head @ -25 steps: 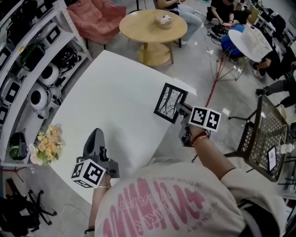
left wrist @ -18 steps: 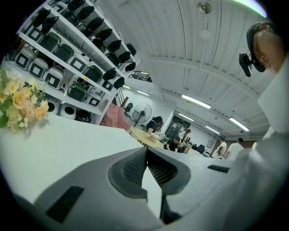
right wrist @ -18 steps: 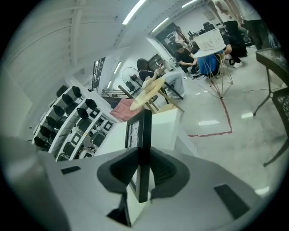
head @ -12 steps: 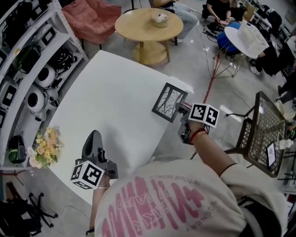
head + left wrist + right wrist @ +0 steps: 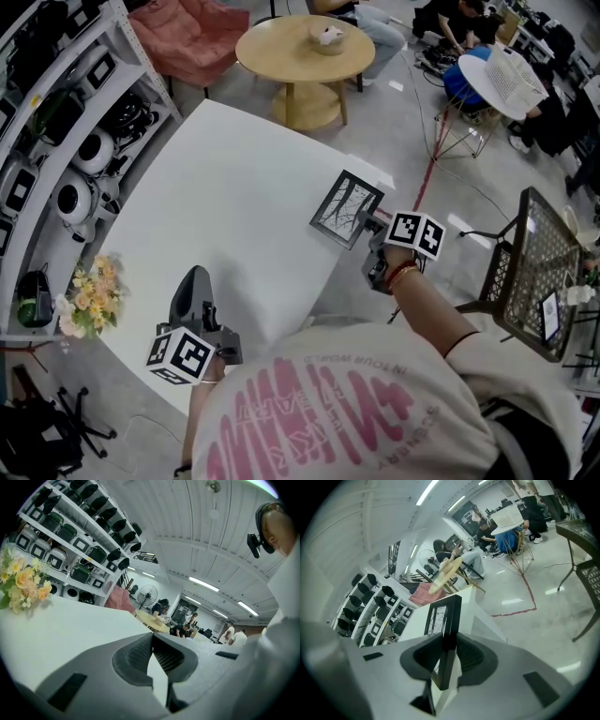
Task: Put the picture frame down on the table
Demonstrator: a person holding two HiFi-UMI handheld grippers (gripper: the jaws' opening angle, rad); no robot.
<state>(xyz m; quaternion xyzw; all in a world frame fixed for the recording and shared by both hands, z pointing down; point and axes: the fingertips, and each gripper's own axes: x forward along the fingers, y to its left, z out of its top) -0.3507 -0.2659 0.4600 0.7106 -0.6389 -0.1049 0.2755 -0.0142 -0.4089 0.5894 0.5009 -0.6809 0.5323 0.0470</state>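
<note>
A black picture frame (image 5: pixel 344 209) with a line drawing hangs tilted over the right edge of the white table (image 5: pixel 225 216). My right gripper (image 5: pixel 370 225) is shut on its near edge; in the right gripper view the frame (image 5: pixel 445 634) stands edge-on between the two pads. Whether the frame touches the tabletop cannot be told. My left gripper (image 5: pixel 194 291) rests low over the table's near left part, its jaws shut with nothing between them, and in the left gripper view the pads (image 5: pixel 140 651) meet at the tips.
A metal shelf rack (image 5: pixel 52 122) with helmets and devices runs along the left. A bunch of flowers (image 5: pixel 89 295) sits at the table's left corner. Beyond stand a round wooden table (image 5: pixel 305 56), a pink chair (image 5: pixel 183 37) and, right, a wire rack (image 5: pixel 534 272).
The frame and right gripper have shifted slightly, the frame tipping a little flatter toward the table. The left gripper has hardly moved.
</note>
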